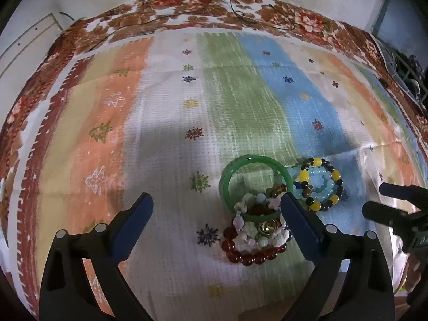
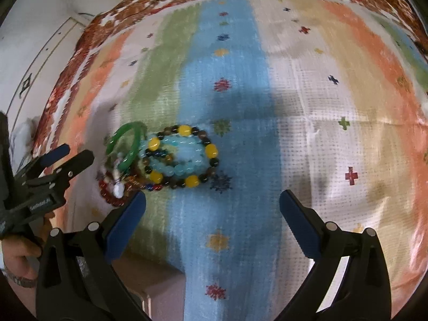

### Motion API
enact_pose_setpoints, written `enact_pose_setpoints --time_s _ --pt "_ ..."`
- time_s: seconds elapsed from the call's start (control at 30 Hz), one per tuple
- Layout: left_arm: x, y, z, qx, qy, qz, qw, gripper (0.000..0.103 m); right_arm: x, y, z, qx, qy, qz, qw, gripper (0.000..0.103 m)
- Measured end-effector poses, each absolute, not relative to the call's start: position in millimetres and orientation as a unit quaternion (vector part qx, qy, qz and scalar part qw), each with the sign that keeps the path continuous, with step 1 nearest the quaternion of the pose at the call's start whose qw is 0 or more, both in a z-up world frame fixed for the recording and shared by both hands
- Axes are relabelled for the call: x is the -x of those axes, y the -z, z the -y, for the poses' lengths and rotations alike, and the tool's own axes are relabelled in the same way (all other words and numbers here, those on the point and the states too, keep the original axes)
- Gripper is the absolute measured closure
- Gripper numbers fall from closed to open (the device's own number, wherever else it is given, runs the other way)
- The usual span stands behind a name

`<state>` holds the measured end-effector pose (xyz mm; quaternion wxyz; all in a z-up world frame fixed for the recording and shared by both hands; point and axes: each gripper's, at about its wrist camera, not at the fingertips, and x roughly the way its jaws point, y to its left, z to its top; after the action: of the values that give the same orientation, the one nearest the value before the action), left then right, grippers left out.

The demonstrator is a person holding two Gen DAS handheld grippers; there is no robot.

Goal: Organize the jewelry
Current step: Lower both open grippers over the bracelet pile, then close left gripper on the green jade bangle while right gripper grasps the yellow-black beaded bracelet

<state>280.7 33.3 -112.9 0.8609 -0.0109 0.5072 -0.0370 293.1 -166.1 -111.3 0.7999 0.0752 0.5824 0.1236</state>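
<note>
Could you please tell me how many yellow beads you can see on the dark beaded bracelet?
5: one at the far side, one left, one right, two nearest. None seems hidden.

All the jewelry sits in 1 cluster on the cloth (image 1: 171,139) that covers the table. In the left wrist view, the bangle (image 1: 254,182) lies at the far side of the cluster, overlapping the round-bead bracelet (image 1: 251,254) and the charm bracelet (image 1: 256,230) heaped on it at the near side. Just right of the bangle lie 2 nested beaded bracelets (image 1: 318,184), one inside the other. The left tongs (image 1: 216,203) stand near the cluster; the right tongs (image 2: 212,200) are to its right.
</note>
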Motion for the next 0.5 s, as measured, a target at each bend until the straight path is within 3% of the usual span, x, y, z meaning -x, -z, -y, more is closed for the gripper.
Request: enact_pose_setpoints --time_s 0.3,0.5 --pt "-291.8 128.7 -31.4 -0.001 0.044 -0.526 0.849 0.033 -308.5 129.2 164.4 -0.047 -0.088 -0.594 0.798 0.028" --pt "-300.6 135.8 -35.0 0.006 0.045 -0.535 0.844 0.050 -321.1 140.7 168.0 -0.057 -0.079 -0.597 0.796 0.034"
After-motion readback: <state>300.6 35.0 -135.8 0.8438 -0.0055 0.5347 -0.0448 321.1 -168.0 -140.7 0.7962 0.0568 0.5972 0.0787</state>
